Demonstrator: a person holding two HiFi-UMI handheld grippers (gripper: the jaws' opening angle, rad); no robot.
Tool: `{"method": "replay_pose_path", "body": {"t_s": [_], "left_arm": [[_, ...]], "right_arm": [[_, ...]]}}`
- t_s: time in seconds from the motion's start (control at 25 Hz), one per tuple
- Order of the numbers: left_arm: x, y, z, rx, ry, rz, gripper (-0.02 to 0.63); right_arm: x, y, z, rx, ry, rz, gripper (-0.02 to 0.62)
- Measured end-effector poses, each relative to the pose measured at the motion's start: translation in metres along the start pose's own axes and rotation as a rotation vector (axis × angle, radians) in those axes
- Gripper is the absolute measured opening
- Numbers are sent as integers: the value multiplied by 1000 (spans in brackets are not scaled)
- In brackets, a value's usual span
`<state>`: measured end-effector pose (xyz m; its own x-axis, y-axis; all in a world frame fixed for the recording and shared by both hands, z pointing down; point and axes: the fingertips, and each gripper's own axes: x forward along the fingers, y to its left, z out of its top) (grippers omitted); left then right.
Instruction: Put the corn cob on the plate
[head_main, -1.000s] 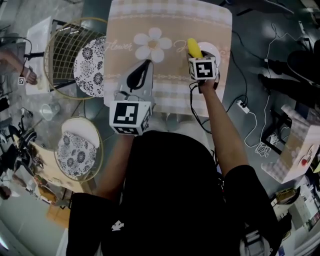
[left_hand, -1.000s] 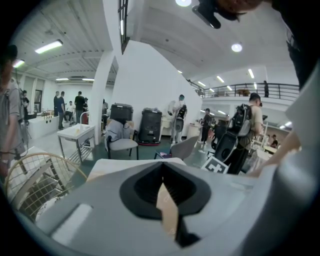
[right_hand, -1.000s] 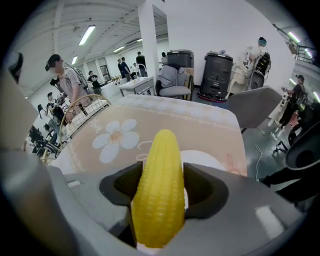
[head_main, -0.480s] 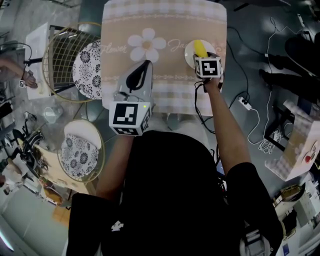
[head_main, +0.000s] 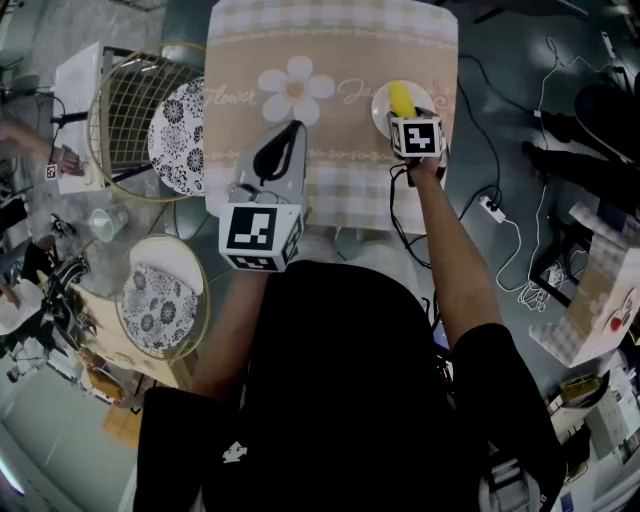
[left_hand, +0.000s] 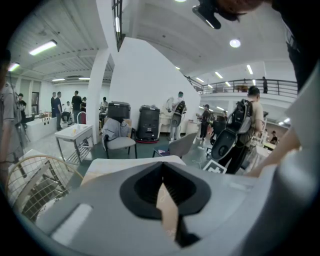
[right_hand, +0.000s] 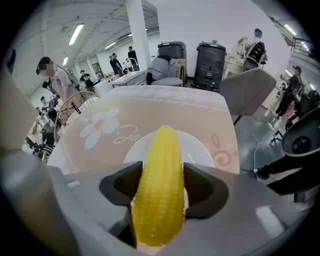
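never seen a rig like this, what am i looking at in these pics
No robot here: a person holds a two-jaw gripper in each hand. One picture comes from a camera on the person's head, looking down; the other two ride on the grippers, looking along their jaws. On the table with its flowered cloth sits a white plate. The right gripper is clamped on a yellow corn cob, over that plate. The left gripper is shut and empty.
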<state>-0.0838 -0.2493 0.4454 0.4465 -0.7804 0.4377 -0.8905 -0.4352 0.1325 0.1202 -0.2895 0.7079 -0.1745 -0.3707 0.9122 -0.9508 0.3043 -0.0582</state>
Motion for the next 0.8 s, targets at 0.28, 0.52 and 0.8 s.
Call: {"method": "replay_pose_path", "body": {"t_s": [0.28,0.52,0.8], "left_arm": [[-2,-2,1,-8,-6,8,9],[-3,-4,4,-11,-13,14,9],[-7,-7,1,-21,-13,21,9]], "right_arm": [[1,-2,-5,-20,-24,-13,259],[2,-3,-6,-37,-42,-16,262],[-5,-1,-2,-43,-67,-13,281]]}}
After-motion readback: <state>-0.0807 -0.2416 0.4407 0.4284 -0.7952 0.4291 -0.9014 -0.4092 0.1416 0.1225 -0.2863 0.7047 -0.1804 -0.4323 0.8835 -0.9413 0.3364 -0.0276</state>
